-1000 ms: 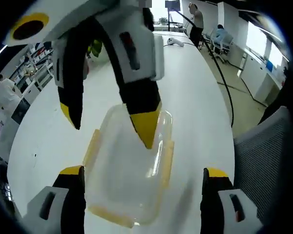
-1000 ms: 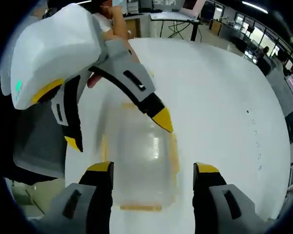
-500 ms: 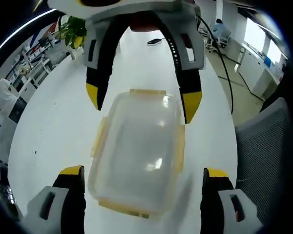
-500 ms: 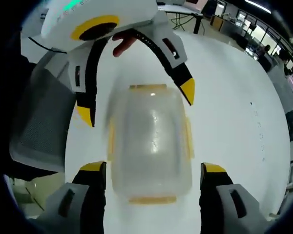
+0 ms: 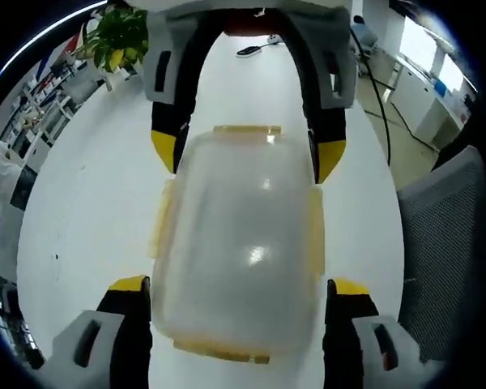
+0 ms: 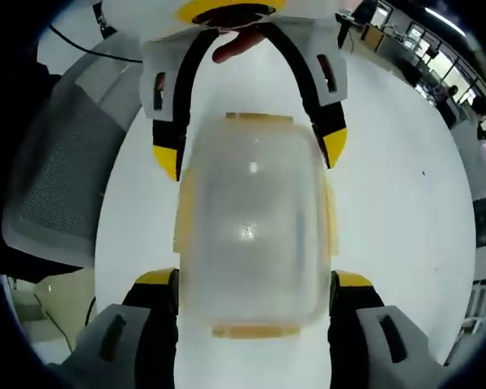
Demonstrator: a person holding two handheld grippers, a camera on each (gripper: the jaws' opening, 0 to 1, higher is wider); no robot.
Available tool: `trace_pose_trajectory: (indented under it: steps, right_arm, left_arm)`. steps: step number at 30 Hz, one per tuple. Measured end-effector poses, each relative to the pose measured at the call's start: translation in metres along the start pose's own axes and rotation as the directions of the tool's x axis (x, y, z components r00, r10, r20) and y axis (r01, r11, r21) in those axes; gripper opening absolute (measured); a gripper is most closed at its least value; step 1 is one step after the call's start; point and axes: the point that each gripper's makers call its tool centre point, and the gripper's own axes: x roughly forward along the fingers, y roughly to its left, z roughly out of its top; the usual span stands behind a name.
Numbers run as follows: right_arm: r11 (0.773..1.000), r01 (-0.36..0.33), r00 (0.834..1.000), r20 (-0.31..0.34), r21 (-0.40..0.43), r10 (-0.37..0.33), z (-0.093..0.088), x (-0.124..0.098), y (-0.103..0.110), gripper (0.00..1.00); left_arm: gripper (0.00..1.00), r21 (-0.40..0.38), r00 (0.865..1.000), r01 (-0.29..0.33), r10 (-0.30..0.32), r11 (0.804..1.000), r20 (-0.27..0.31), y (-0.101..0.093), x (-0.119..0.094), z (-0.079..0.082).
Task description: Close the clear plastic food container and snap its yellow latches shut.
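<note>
Both grippers, left gripper [image 5: 236, 292] and right gripper [image 6: 255, 284], wide-jawed, holding nothing, straddling lidded clear food container [image 5: 239, 251] from 6 and 12 o'clock; risks skating across slick counter [image 5: 89, 211] under uneven latch pressure.

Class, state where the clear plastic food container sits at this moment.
The container lies on the white table, mid-frame in both views, between the left gripper and the right gripper, which face each other from opposite ends.
</note>
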Motion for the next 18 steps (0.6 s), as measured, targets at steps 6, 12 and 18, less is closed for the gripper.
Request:
trace_pose_trajectory:
  steps: [6, 12, 18]
  right_arm:
    - [1.000, 0.005, 1.000, 0.004, -0.005, -0.005, 0.0005, -0.0003, -0.0011, 0.72]
    - [1.000, 0.004, 1.000, 0.014, -0.008, -0.004, 0.0005, 0.0003, -0.0016, 0.72]
    - [1.000, -0.001, 1.000, 0.009, -0.020, 0.002, 0.0033, 0.0007, 0.0008, 0.72]
  left_arm:
    - [0.78, -0.002, 0.999, 0.019, -0.019, 1.000, -0.031, 0.0000, 0.0024, -0.0004]
    - [0.79, 0.005, 0.998, 0.034, -0.033, 0.999, -0.048, -0.0004, 0.0032, -0.0018]
    - [0.79, -0.012, 0.998, 0.024, -0.025, 1.000, -0.064, -0.0040, 0.0019, -0.0040]
